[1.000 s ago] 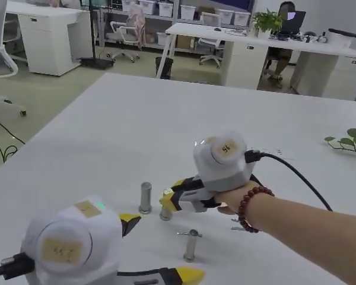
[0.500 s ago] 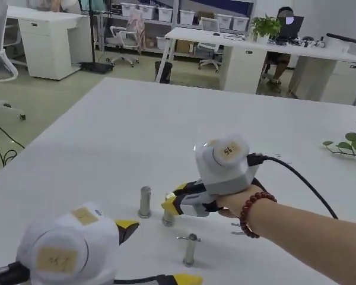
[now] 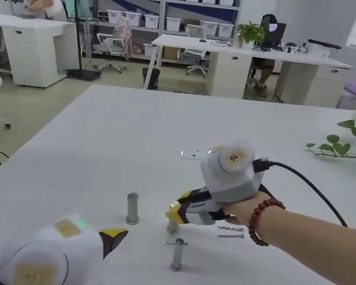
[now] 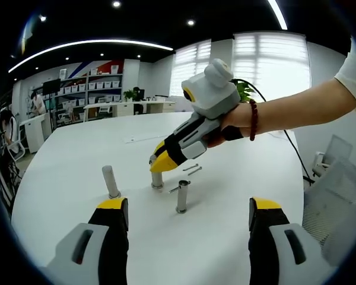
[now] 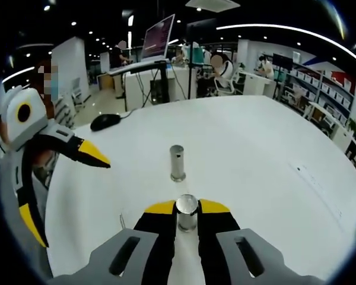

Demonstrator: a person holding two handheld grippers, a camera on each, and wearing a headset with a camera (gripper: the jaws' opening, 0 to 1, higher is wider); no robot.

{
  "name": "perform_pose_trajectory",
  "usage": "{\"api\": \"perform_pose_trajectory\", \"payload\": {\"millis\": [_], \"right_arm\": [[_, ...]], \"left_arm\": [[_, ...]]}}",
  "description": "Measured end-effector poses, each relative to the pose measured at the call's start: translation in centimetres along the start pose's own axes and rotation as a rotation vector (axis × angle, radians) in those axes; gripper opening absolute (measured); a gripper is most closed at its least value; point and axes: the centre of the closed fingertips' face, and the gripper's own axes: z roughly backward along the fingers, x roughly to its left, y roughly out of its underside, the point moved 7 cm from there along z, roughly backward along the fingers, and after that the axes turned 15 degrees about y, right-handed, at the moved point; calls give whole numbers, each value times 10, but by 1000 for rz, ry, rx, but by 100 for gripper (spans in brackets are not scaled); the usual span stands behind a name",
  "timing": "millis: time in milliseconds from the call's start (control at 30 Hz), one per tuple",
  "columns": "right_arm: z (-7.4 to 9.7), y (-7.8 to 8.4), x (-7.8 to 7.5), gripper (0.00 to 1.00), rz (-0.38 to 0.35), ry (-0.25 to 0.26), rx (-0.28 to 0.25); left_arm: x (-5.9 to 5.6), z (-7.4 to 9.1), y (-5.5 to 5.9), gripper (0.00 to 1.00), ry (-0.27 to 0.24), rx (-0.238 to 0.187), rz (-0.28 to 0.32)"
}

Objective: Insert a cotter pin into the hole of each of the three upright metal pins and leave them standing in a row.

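Right gripper view shows the right gripper [image 5: 187, 209] with its fingers closed on the top of the middle pin [image 5: 187, 204]. It stands on the bench [image 3: 136, 136] between a bare pin [image 3: 132, 208] and a finished pin [image 3: 177, 255]. The left gripper [image 4: 188, 206] hovers with fingers wide and empty. Loose cotter pins [image 3: 230, 231] lie nearby; they look thin, light and probably slippery, best pinched near one end.
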Motion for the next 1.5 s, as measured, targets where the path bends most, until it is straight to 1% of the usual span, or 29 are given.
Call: {"api": "perform_pose_trajectory", "payload": {"millis": [300,367,433,667,833,1100,1500], "right_arm": [[23,16,-5,13,-6,11,23],[27,20,-5,13,-6,13,30],[32,24,-5,13,-8,15,36],[50,36,-2,13,-16,18,39],[63,44,4,13,-16,17,35],[79,54,17,13,-9,0,25],[87,65,36,13,1,-21,20]], "left_arm": [[-3,3,0,89,6,-8,0],[-4,4,0,91,9,-15,2],[-5,5,-1,92,12,-12,0],[-7,7,-4,96,12,-17,-13],[-11,8,-5,99,13,-18,-21],[-16,9,-5,99,12,-9,-28],[-20,10,-7,97,14,-12,-39]]}}
